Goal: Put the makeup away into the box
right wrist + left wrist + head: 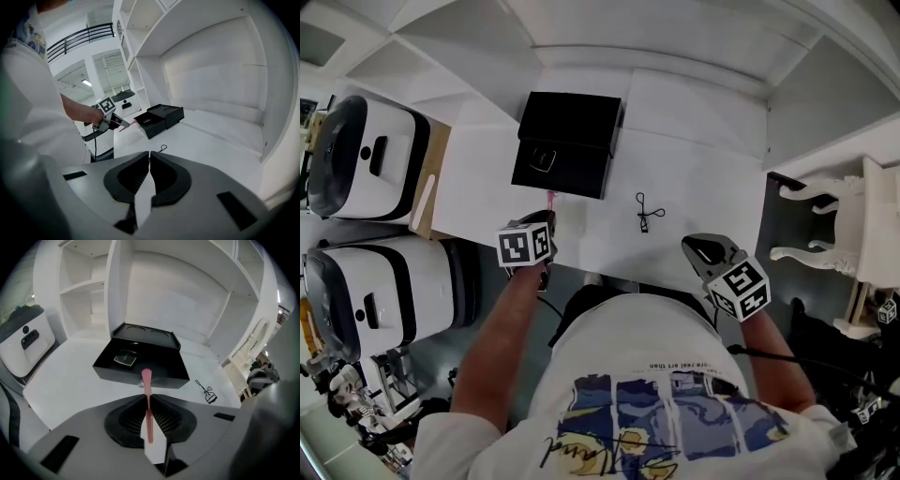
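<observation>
Carrying, by the look of it: left claw (148,399) clamped tight on a slim pink stick (146,380), gripped around mid-length, tip poking out past the jaws toward the box (154,363). Holds the stick above the desk (694,169) near its front edge, just short of the box's near wall. Box open toward the desk's back left, lid folded back behind it; compact (125,358) already lying inside, left of centre. Right claw (149,157) closed on nothing, hanging over the front edge to the right, well apart from the box.

Next, likely: bring the tip forward over the near wall, lower it onto the free floor right of the compact, then part the jaws. Calls for enough height to clear the wall and a low release, to guard against rolling.

Around: black wire loop (645,216) on the desk right of the box, between the two claws, possibly more kit left to stow. White machines (366,155) off the left edge, white chair (830,225) off the right. Nothing between stick and box.
</observation>
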Tool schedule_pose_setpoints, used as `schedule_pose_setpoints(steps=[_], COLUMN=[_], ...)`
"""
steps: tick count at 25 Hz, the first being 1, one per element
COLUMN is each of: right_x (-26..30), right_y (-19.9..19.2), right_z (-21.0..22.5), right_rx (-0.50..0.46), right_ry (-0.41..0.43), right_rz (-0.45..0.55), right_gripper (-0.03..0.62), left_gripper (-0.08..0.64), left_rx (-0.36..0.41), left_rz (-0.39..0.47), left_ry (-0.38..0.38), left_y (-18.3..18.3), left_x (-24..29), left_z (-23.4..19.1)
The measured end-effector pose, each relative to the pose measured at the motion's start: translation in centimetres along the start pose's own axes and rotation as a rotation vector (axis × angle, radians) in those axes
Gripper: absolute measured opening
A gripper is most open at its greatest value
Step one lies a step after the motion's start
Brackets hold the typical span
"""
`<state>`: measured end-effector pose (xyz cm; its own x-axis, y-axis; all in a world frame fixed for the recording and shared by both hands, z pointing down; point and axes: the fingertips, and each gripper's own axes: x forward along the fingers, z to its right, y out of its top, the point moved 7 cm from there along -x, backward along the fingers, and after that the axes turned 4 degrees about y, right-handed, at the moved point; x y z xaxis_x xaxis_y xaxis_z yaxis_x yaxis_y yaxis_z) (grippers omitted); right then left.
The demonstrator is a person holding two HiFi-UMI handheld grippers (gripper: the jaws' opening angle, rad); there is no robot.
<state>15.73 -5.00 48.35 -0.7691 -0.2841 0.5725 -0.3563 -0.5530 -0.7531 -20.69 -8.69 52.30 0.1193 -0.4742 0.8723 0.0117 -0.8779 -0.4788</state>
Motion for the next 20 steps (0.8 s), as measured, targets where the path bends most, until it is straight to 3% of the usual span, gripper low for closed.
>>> schedule_pose_setpoints(steps=[6, 14, 20], right_x=[-0.3, -1.3, -1.6], right_y=[-0.3, -0.7, -1.0], right_z=[0.8, 1.2, 1.4], right_rx=[0.006, 0.030, 0.052], right_ry=[-0.005, -0.041, -0.064], right_rz=[0.011, 0.024, 0.023], right_gripper=[0.028, 0.028, 0.028], left_gripper=[0.055, 0.055, 0.055], left_rx=[0.096, 0.207, 0.226], left_rz=[0.033, -0.044, -0.089], left_ry=[-0.022, -0.026, -0.017], left_y=[3.7, 7.0, 8.5], left_x=[-0.6, 3.1, 6.0], left_z=[0.8, 1.4, 0.8])
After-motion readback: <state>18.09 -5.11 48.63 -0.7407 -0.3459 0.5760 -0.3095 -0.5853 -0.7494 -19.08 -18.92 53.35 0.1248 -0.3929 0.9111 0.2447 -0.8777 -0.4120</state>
